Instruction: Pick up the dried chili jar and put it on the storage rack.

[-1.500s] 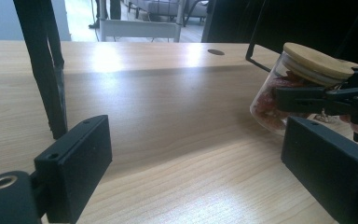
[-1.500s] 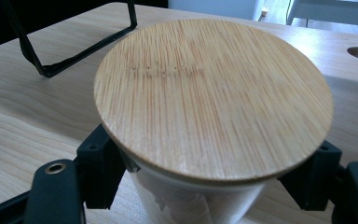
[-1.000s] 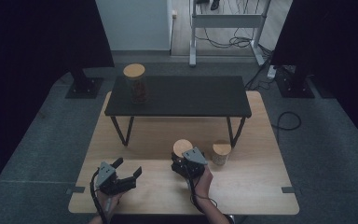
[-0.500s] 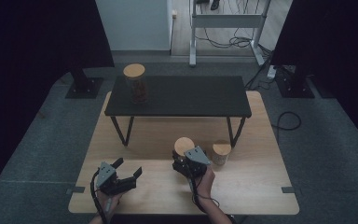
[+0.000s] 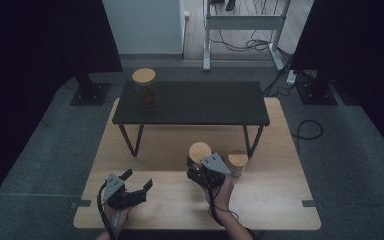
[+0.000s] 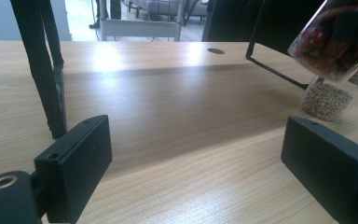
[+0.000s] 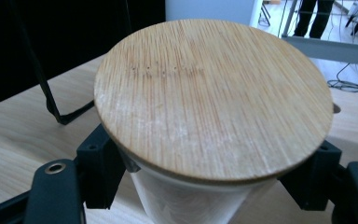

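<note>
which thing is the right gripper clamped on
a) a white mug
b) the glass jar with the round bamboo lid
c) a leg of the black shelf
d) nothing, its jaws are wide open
b: in the right gripper view the black jaws of the right gripper press on both sides of the glass jar with the round bamboo lid, just under the lid; the high view shows it in that hand too.

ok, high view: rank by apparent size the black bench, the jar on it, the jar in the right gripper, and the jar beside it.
1. Black bench, largest by far.
2. Jar on the bench.
3. Held jar in the right gripper: mostly its lid shows, and it is lifted nearer the camera, so its rank is unsure.
4. Jar beside it, partly hidden; about alike with the held one.
</note>
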The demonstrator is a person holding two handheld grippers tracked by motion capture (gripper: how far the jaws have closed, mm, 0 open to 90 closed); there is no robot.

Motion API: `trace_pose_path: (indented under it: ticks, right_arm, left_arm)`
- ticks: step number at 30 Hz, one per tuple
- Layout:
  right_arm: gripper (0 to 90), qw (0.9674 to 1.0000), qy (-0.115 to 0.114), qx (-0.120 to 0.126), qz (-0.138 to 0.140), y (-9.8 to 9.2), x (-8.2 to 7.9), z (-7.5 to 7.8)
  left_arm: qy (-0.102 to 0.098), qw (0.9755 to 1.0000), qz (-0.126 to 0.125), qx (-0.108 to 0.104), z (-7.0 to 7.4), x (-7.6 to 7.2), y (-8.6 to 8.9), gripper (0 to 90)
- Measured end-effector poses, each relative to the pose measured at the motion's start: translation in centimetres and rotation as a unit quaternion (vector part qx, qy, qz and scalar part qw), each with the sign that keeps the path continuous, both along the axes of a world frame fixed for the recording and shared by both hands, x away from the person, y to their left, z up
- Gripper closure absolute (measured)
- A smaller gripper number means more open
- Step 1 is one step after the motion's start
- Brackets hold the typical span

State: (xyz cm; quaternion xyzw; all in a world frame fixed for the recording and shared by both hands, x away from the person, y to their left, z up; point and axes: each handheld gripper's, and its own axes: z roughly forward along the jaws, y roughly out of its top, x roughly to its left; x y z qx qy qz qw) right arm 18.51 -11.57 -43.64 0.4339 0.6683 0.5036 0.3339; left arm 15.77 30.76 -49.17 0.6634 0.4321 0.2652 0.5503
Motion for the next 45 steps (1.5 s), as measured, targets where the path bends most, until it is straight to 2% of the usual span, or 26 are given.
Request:
trace_pose_path:
  ticks: [16,45]
  right_arm:
    - [25.8,0.9998,-0.019,0.012,0.0,-0.4,-0.5,1.4]
    - [25.8,0.9986,-0.049,0.014,-0.011,-0.8,-0.7,3.7]
  left_arm:
    - [0.001,1.0,0.0,0.001,0.0,0.0,0.0,8.3]
    - [0.002,1.0,0.002,0.003,0.0,0.1,0.0,8.2]
